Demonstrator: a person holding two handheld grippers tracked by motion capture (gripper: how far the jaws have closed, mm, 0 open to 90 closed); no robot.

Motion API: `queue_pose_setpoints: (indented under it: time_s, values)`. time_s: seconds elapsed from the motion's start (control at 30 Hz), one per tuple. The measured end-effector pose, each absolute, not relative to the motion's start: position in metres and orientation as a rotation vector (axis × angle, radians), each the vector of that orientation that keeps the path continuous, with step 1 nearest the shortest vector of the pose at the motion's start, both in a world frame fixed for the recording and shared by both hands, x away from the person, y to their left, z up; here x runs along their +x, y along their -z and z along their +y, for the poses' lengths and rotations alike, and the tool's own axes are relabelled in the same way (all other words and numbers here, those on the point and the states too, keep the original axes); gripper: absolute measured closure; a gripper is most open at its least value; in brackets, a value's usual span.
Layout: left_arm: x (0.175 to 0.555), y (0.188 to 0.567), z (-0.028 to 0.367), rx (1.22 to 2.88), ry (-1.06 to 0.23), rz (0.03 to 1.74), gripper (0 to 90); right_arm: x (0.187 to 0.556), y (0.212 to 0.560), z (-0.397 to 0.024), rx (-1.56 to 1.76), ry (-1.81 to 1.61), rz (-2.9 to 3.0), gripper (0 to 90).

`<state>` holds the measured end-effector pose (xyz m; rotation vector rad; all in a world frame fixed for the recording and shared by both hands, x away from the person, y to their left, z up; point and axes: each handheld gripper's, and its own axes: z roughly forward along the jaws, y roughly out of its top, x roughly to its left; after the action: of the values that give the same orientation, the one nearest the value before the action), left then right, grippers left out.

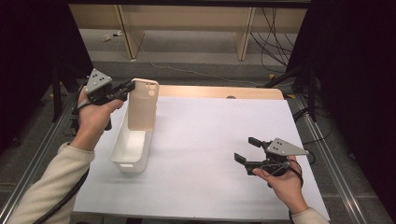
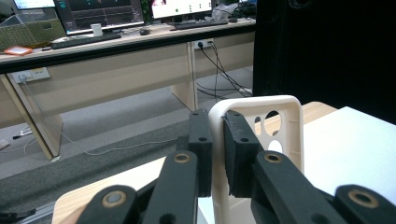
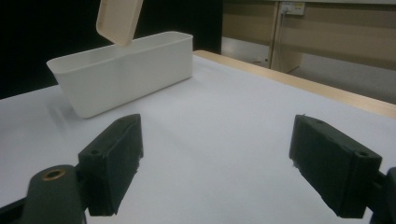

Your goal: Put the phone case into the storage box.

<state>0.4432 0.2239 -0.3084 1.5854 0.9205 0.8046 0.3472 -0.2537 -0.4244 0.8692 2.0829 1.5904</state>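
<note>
At the left of the high view, the left tongs (image 1: 125, 88) are clamped on the top edge of a beige phone case (image 1: 143, 104), pads pressing either side of its rim near the camera cut-outs. The case hangs upright, its lower end dipping over the far end of a white bin (image 1: 132, 148) — whether it touches the bin's floor is hard to tell from here. In the left gripper view the case's rim (image 2: 219, 154) sits squarely between the two black pads. The bin stands on the white counter (image 1: 205, 140), lengthwise away from the person. Farther right, well apart from the bin, the right tongs (image 1: 246, 150) hover low over the counter, jaws spread wide and holding nothing — the right gripper view looks between them toward the bin (image 3: 126, 77).
</note>
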Motion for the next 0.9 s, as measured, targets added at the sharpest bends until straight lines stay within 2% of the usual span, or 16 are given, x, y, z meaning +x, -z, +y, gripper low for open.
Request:
queue_pose_setpoints:
  time_s: [0.9]
  values:
    - [0.4526, 0.3119, 0.2297, 1.582, -0.834, 0.939, 82.3, 0.3448, 0.4237, -0.2548, 0.872, -1.599, 2.079, 18.8]
